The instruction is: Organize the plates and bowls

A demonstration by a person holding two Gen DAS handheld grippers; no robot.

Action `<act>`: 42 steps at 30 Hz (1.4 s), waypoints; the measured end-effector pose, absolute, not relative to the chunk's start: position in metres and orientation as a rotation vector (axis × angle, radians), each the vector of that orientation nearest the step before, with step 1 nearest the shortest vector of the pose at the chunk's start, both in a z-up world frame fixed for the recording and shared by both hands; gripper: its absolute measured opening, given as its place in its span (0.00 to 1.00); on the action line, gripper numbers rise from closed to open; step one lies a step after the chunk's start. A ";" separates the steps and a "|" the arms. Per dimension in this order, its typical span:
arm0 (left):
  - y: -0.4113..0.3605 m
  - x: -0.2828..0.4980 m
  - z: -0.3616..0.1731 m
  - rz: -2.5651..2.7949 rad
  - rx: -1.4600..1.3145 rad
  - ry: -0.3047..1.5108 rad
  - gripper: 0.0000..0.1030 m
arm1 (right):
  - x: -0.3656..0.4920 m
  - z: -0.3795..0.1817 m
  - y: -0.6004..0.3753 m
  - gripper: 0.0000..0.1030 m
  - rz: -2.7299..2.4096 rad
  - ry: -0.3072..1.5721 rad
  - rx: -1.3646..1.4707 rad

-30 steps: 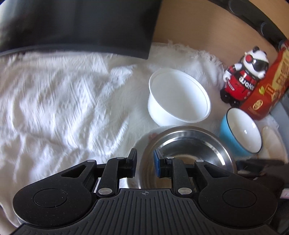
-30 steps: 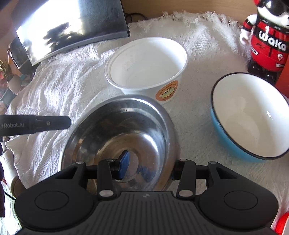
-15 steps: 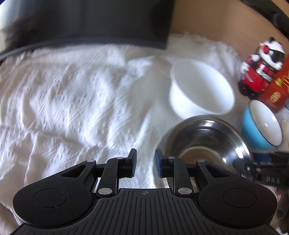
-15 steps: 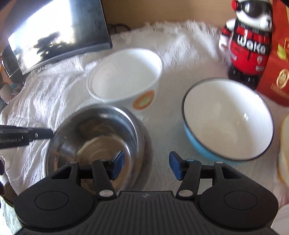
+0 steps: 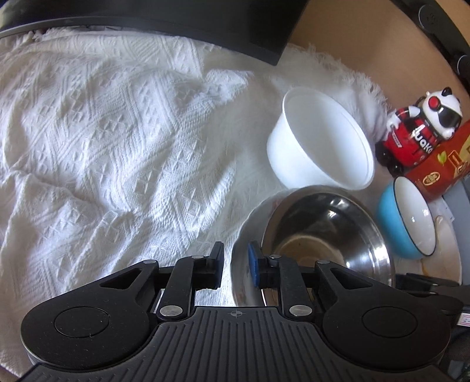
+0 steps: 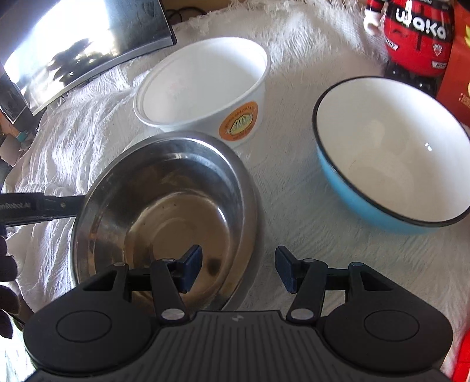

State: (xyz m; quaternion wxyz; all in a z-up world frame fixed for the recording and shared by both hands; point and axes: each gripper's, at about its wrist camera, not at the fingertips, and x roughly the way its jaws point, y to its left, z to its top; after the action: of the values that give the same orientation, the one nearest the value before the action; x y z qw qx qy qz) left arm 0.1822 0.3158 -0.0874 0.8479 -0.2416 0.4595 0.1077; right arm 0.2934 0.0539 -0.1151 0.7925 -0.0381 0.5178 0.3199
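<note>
A steel bowl (image 5: 326, 235) (image 6: 164, 202) sits inside a white plate whose rim (image 5: 246, 223) shows at its left. Behind it stands a white paper bowl (image 5: 320, 141) (image 6: 202, 85). A blue bowl with white inside (image 5: 408, 217) (image 6: 390, 164) stands to the right. My left gripper (image 5: 235, 266) is narrowly open and empty, at the plate's left rim. My right gripper (image 6: 238, 269) is open and empty, straddling the steel bowl's right rim, its left finger over the bowl.
A white knitted cloth (image 5: 102, 141) covers the table. A dark monitor (image 5: 147, 17) (image 6: 73, 44) stands at the back. A panda figure (image 5: 420, 129) (image 6: 417, 32) and a red box (image 5: 443, 161) stand at the right. Another plate (image 5: 446, 249) lies beside the blue bowl.
My right gripper opened, let go of the steel bowl's rim and drew back to the right. My left gripper shifted left, off the bowl, and opened slightly.
</note>
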 end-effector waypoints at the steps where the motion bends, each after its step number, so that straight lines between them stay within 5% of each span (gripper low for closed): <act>1: 0.319 0.178 -0.081 0.230 -0.524 0.947 0.19 | 0.293 -0.115 0.054 0.54 0.685 1.116 -0.081; 13: 0.283 0.187 -0.061 0.159 -0.280 0.945 0.21 | 0.277 -0.098 0.063 0.54 0.687 1.008 -0.159; 16: 0.282 0.186 -0.071 0.196 -0.215 0.954 0.34 | 0.276 -0.099 0.063 0.54 0.700 0.995 -0.179; 25: 0.314 0.199 -0.082 0.171 -0.438 0.901 0.40 | 0.290 -0.107 0.057 0.54 0.696 1.056 -0.106; 42: 0.297 0.225 -0.108 0.090 -0.466 1.000 0.27 | 0.292 -0.118 0.064 0.55 0.737 1.120 -0.086</act>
State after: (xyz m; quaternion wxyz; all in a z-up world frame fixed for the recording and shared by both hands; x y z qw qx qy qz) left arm 0.2251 0.2973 -0.1084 0.8507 -0.2214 0.4748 0.0426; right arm 0.2924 0.0637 -0.1181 0.7827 -0.0397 0.5189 0.3413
